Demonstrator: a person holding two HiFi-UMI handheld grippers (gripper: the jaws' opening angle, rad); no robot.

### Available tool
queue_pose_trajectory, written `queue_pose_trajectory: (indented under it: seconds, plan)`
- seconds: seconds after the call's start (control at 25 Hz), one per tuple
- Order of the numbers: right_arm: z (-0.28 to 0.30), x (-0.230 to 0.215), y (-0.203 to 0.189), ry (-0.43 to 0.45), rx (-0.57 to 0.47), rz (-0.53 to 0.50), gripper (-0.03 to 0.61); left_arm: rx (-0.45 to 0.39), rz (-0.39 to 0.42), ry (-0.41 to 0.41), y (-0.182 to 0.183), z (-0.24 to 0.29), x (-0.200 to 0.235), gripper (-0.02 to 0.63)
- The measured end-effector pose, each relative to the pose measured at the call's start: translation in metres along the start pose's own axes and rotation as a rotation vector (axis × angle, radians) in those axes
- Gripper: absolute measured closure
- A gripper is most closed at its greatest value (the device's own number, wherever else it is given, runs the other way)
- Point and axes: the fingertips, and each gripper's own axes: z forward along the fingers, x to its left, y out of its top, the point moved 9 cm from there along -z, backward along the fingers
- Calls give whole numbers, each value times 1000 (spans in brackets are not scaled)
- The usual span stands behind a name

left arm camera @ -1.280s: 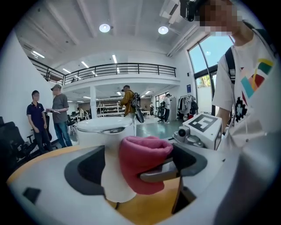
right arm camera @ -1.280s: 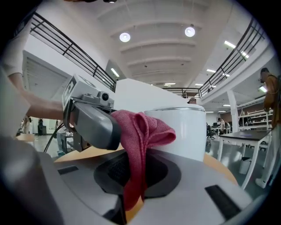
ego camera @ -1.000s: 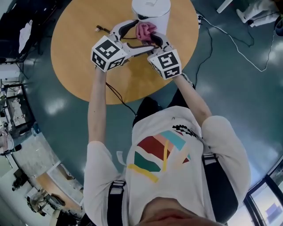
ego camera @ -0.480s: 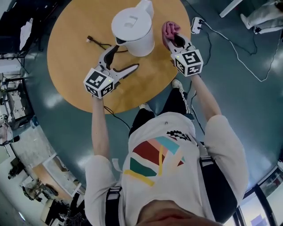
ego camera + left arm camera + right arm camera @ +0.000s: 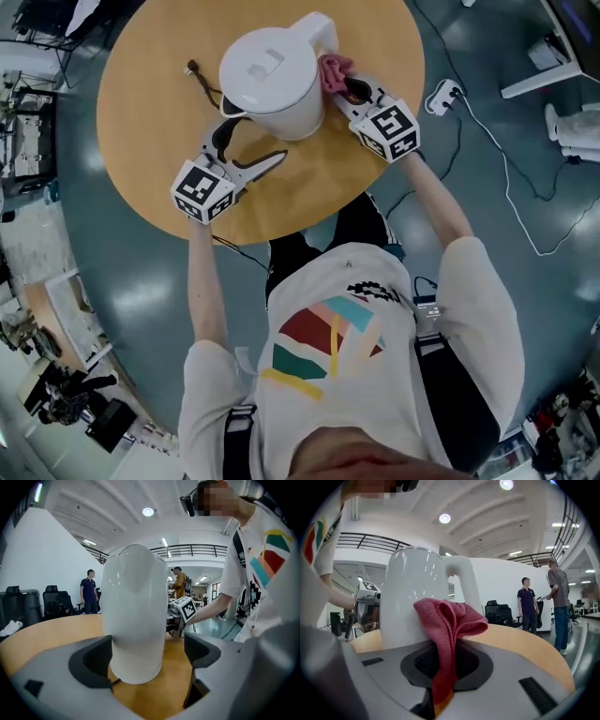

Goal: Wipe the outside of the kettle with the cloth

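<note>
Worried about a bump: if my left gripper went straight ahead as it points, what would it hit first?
Probably the kettle, standing directly ahead of the open left gripper; the gap is hard to judge.

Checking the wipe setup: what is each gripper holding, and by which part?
The right gripper pinches the pink cloth by a bunched fold; the left gripper is open, holding nothing, the kettle ahead of it.
</note>
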Motion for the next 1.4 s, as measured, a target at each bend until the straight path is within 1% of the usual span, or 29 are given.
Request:
queue_pose_trajectory:
  seconds: [0.12, 0.24, 0.32, 0.48, 0.68, 0.84, 0.96, 1.08, 1.16, 1.24, 1.4]
  plan:
    - [4, -1, -6, 8, -38, 91, 532, 0, 4, 10, -3, 1, 1, 100]
    - [1, 8, -14, -24, -37, 155, 532, -12, -17, 4, -5, -2, 1, 100]
    - [-4, 17, -19, -57, -26, 183, 532, -13, -19, -24, -4, -4, 3, 100]
    - [-17, 48, -13, -163, -30, 177, 532, -23, -2, -105, -2, -14, 10, 100]
    - [2, 129, 11, -342, -47, 162, 532, -32, 37, -207, -15, -60, 36, 100]
    - [7, 176, 20, -468, -65, 164, 532, -49, 63, -321, -19, -71, 48, 100]
    - [14, 204, 24, -537, -74, 142, 531, -45, 92, -423, -16, -69, 57, 100]
    - [32, 231, 25, -562, -64, 108, 532, -28, 136, -502, -14, -69, 60, 100]
    - [51, 243, 29, -559, -50, 87, 531, -34, 148, -532, -12, -76, 64, 100]
    - [68, 249, 31, -554, -45, 82, 532, -46, 148, -539, -14, -84, 68, 100]
    - [83, 246, 23, -549, -41, 83, 532, -62, 133, -520, -22, -88, 65, 100]
